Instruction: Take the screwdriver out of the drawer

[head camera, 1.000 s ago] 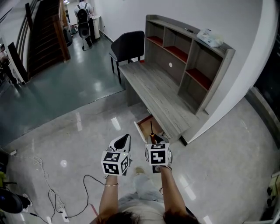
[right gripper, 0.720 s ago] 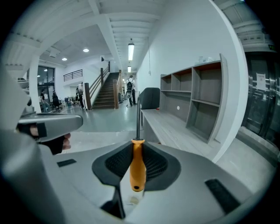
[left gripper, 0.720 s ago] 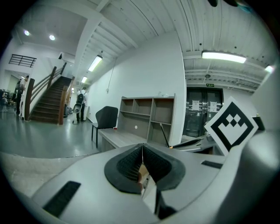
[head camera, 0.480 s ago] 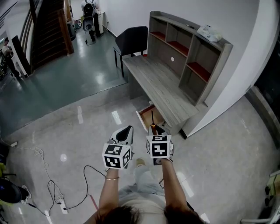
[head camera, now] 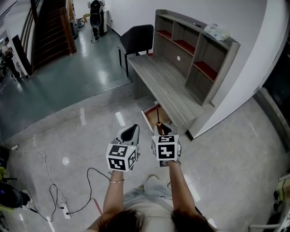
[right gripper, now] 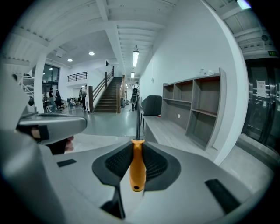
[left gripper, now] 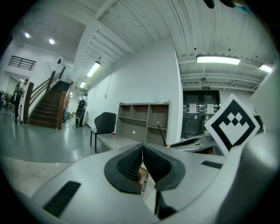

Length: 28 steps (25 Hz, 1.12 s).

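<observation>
Grips the screwdriver [right gripper: 137,167] in the right gripper [head camera: 160,132], both jaws pressed on the orange handle, the dark metal shaft pointing away past the jaw tips toward the far end of the room; holds it in the air above the pale polished floor [head camera: 90,136], on the near side of the open drawer [head camera: 146,120] and out of it; carries the left gripper [head camera: 130,132] just left of the right one, at much the same height, jaws shut together on nothing.

Shows the drawer pulled out from under the near end of a grey wooden desk [head camera: 163,86], brown inside, contents too small to tell; sets a grey shelf unit [head camera: 195,68] with red-floored compartments along the desk's right edge, against the white wall; rests a white bag [head camera: 216,32] on top of that unit; places a black chair [head camera: 136,38] at the desk's far end; puts a dark staircase [head camera: 50,27] at the far left, with a person [head camera: 96,11] standing well beyond the chair; trails a black cable [head camera: 93,183] across the near left floor, close to a white power strip [head camera: 65,216].
</observation>
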Each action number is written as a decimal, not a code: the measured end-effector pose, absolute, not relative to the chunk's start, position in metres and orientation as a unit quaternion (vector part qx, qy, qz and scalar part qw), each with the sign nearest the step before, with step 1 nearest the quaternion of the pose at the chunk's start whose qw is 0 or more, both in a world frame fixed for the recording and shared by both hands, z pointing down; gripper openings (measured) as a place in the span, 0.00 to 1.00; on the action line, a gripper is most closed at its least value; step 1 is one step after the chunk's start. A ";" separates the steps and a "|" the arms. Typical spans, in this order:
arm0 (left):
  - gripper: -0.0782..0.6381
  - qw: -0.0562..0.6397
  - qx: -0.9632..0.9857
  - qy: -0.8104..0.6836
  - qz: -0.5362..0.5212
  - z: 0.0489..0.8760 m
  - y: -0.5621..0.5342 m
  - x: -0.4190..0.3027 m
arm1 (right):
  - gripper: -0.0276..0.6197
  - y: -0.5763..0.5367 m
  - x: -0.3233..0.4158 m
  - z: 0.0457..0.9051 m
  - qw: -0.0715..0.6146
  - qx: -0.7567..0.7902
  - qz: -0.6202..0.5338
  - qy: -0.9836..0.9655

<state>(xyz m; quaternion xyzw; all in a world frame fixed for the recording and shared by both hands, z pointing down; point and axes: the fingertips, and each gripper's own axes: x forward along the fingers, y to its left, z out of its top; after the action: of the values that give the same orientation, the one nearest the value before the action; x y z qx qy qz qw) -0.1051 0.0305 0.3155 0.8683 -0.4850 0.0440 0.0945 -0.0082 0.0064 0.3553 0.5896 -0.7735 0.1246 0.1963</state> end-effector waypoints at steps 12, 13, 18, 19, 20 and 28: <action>0.13 0.091 0.866 -0.490 0.043 0.304 0.023 -0.079 | 0.18 0.005 0.005 0.342 0.197 0.572 0.105 -0.789; 0.13 0.091 0.865 -0.492 0.043 0.302 0.024 -0.076 | 0.18 0.005 0.008 0.341 0.197 0.570 0.103 -0.791; 0.13 0.088 0.863 -0.496 0.045 0.296 0.030 -0.066 | 0.18 0.010 0.017 0.335 0.196 0.561 0.095 -0.798; 0.13 0.088 0.862 -0.498 0.045 0.294 0.031 -0.065 | 0.18 0.012 0.018 0.333 0.196 0.560 0.092 -0.800; 0.13 0.087 0.861 -0.499 0.045 0.292 0.033 -0.064 | 0.18 0.013 0.019 0.331 0.195 0.558 0.089 -0.802; 0.13 0.084 0.856 -0.508 0.052 0.285 0.045 -0.049 | 0.18 0.025 0.036 0.312 0.182 0.551 0.069 -0.811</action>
<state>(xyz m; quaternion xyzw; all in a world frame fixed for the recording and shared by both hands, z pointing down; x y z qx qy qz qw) -0.0495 0.0447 0.2849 0.8560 -0.5076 0.0523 0.0836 0.0362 0.0247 0.3122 0.5511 -0.8113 0.0689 0.1825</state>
